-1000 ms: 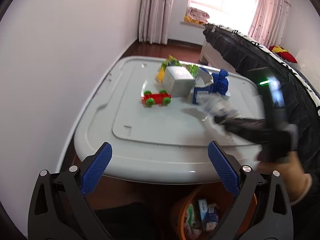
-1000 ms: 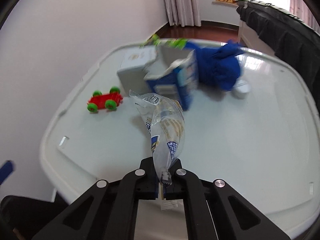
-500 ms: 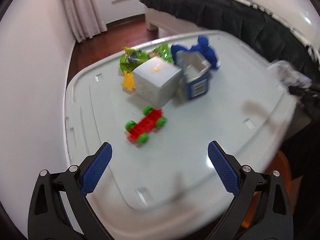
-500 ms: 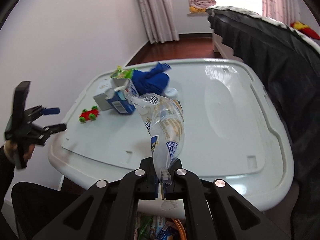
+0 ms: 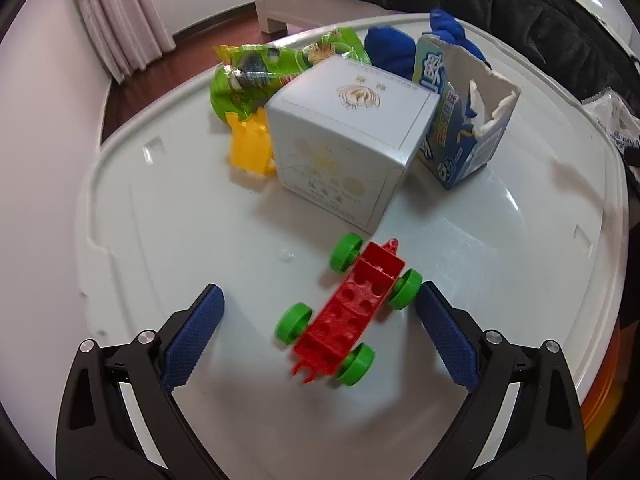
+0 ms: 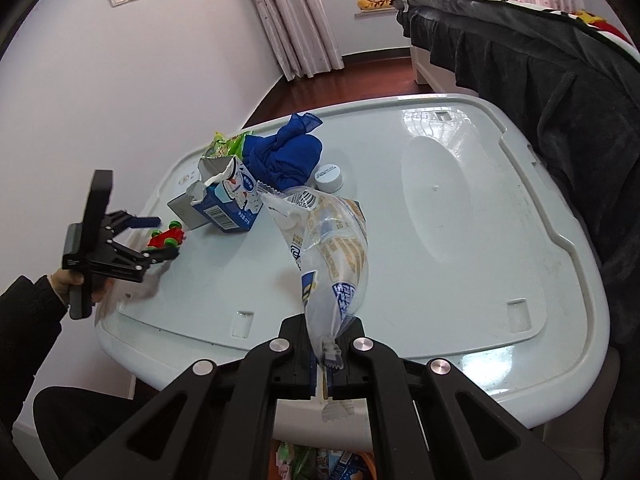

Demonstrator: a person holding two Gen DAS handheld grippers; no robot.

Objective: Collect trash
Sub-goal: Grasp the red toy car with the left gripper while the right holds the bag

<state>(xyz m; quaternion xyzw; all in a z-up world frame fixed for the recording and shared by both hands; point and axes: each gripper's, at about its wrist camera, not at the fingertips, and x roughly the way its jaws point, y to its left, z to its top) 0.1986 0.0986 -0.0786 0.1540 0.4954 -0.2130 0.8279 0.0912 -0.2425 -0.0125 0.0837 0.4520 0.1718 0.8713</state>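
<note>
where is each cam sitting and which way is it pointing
Left wrist: on the open left gripper, low over the white table, looking at the red toy car between its fingers.
Right wrist: on the right gripper, at the table edge, shut on a clear plastic bag; the person's left hand shows.
Both see the toy car and the torn blue carton.

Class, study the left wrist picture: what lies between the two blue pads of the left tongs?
In the left wrist view, the red toy car with green wheels lies on the white lid between the open left tongs, nearer the right-hand pad.
</note>
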